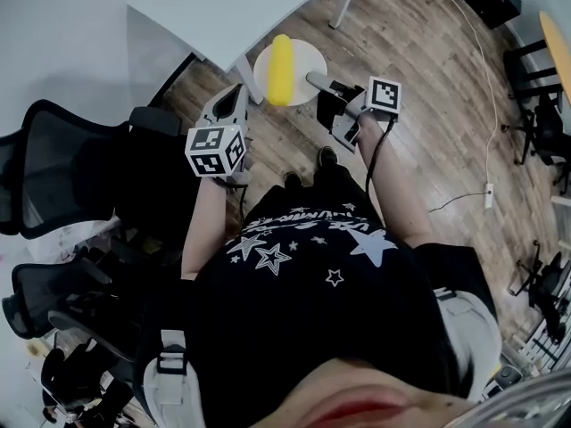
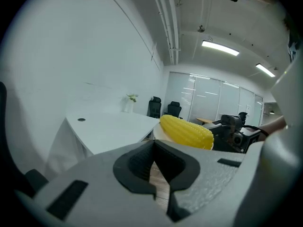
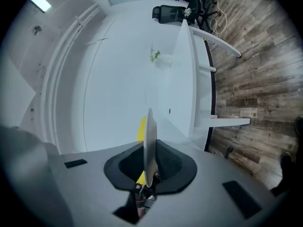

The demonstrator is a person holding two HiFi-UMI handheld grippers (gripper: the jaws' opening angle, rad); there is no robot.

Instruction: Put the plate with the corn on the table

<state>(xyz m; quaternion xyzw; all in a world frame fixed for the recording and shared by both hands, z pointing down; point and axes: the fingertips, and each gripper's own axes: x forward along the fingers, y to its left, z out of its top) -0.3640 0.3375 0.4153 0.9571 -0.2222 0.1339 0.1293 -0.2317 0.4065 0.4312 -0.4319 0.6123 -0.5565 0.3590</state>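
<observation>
Person's black star-print shirt (image 1: 312, 275) fills the bottom of the head view, arms out in front. Right claw (image 1: 314, 80) is clamped on the rim of the plate (image 1: 306, 59), which shows edge-on between its pads in the right gripper view. Plate is white, round, thin and smooth, held in the air over the wood-plank floor (image 1: 419, 105), just off the near corner of the white table (image 1: 232, 7) and not on it. One corn cob (image 1: 281, 68) lies lengthwise on the plate: bright yellow, cylindrical, rounded ends, bumpy kernel rows. Left claw (image 1: 237, 93) has its jaws together with nothing between them, tips near the plate's left side by the table corner. Black mesh office chairs (image 1: 53, 176) at left.
</observation>
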